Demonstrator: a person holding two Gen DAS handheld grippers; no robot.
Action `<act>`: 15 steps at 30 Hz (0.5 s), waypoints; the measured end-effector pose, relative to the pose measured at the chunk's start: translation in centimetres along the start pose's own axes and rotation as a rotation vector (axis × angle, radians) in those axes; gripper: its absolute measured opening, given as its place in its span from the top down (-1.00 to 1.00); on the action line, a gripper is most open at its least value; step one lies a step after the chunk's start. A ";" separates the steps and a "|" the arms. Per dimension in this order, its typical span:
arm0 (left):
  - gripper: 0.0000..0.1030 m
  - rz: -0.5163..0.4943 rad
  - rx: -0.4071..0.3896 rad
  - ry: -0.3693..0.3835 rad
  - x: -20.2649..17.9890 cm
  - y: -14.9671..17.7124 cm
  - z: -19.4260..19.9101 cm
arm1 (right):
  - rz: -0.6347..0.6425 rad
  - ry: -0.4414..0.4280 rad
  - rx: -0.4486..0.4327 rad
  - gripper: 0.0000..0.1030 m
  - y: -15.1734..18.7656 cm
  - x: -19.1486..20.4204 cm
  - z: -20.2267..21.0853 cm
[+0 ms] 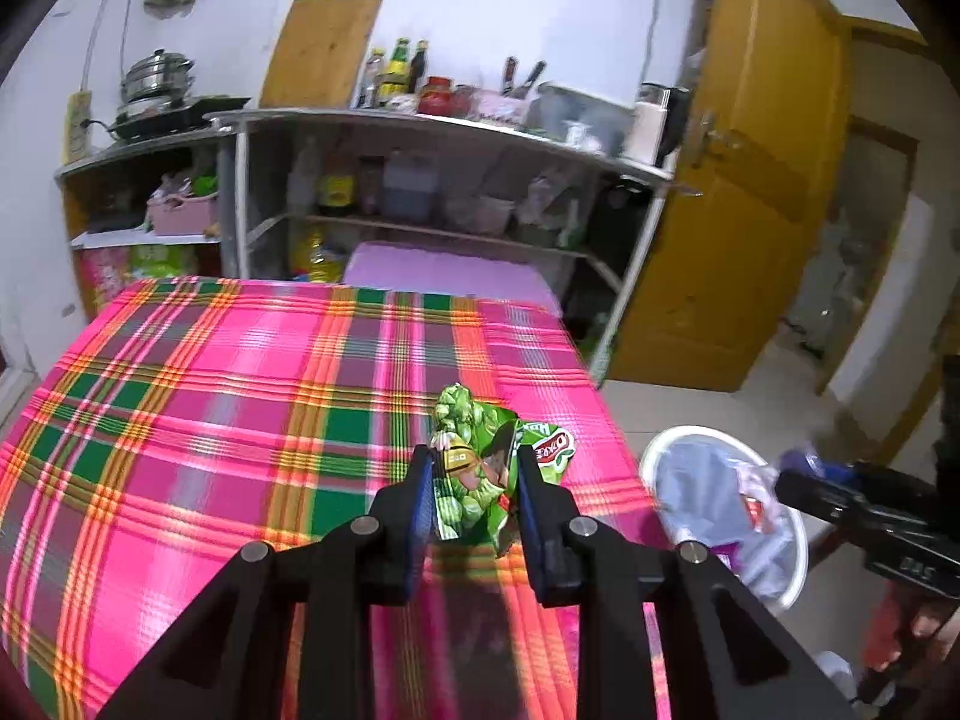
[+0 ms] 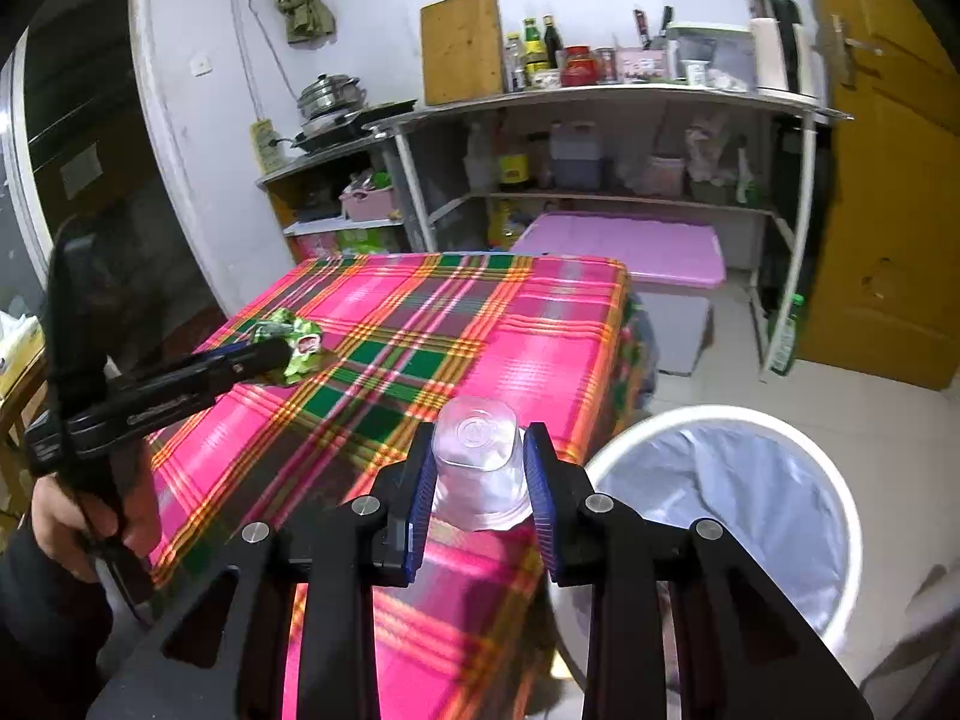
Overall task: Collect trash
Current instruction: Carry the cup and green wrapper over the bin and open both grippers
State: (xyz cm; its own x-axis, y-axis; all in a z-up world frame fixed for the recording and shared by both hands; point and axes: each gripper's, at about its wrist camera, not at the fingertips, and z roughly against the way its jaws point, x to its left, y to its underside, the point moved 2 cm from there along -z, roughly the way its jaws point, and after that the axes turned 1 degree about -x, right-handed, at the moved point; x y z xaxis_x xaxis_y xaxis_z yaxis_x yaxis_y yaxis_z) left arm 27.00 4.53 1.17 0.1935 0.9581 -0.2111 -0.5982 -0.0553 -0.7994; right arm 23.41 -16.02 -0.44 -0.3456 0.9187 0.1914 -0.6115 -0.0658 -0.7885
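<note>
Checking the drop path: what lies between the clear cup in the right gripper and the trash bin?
Nothing: right wrist view shows only tablecloth edge between cup and bin.

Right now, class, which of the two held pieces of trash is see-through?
The plastic cup in the right gripper: it is clear, while the wrapper in the left gripper is green and printed.
</note>
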 end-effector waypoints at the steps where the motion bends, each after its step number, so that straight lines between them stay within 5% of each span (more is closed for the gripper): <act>1: 0.49 -0.005 -0.003 0.009 -0.8 0.2 0.3 | -0.008 0.006 -0.005 0.41 0.3 -0.4 0.7; 15: 0.49 -0.084 0.053 0.130 -10.2 2.7 -1.5 | -0.105 0.117 0.007 0.41 3.9 -6.4 4.0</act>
State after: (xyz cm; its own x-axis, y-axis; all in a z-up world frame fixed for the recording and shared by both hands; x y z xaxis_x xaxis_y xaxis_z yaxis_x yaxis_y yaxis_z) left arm 24.58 -5.81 0.37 0.3420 0.9140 -0.2183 -0.6154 0.0423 -0.7870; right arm 20.36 -23.75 -2.41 -0.1941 0.9598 0.2025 -0.6447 0.0308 -0.7638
